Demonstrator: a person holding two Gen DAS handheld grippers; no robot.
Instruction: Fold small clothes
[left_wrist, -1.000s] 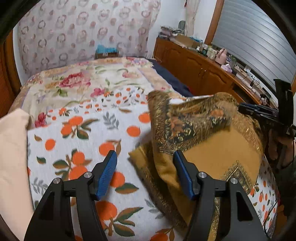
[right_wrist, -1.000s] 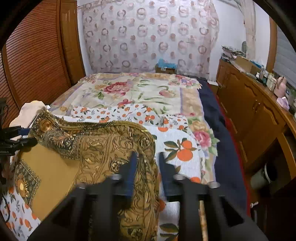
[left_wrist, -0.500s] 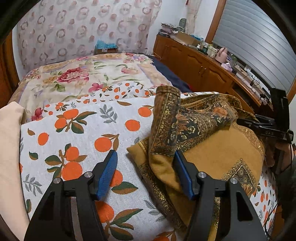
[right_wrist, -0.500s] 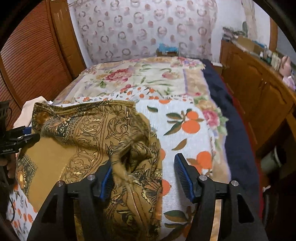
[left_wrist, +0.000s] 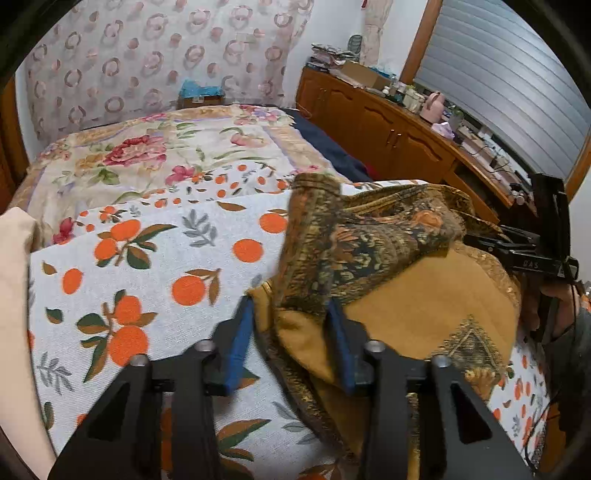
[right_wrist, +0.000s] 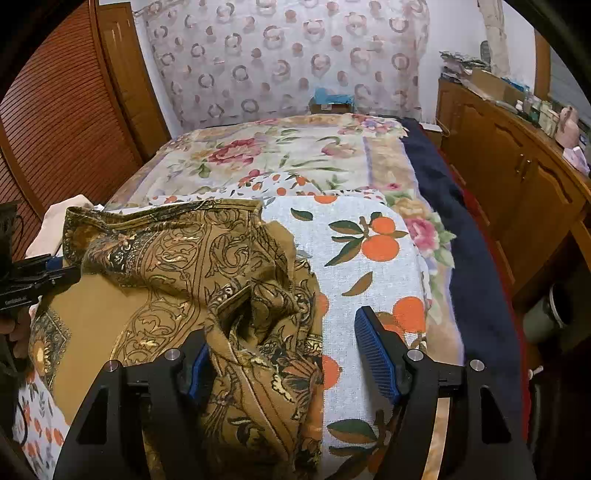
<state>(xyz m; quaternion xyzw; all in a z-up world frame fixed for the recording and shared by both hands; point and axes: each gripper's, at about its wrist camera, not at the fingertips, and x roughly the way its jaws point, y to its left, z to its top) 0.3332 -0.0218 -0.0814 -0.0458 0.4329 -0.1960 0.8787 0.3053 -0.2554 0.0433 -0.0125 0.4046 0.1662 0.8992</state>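
I see the ochre patterned garment (left_wrist: 399, 295) lying crumpled on the orange-print cloth (left_wrist: 155, 266) that covers the bed. My left gripper (left_wrist: 291, 343) is closing; the garment's near-left edge sits between its blue pads, which do not yet visibly press it. My right gripper (right_wrist: 291, 354) is opening, jaws spread, with a bunched fold loose against the left pad (right_wrist: 197, 373).
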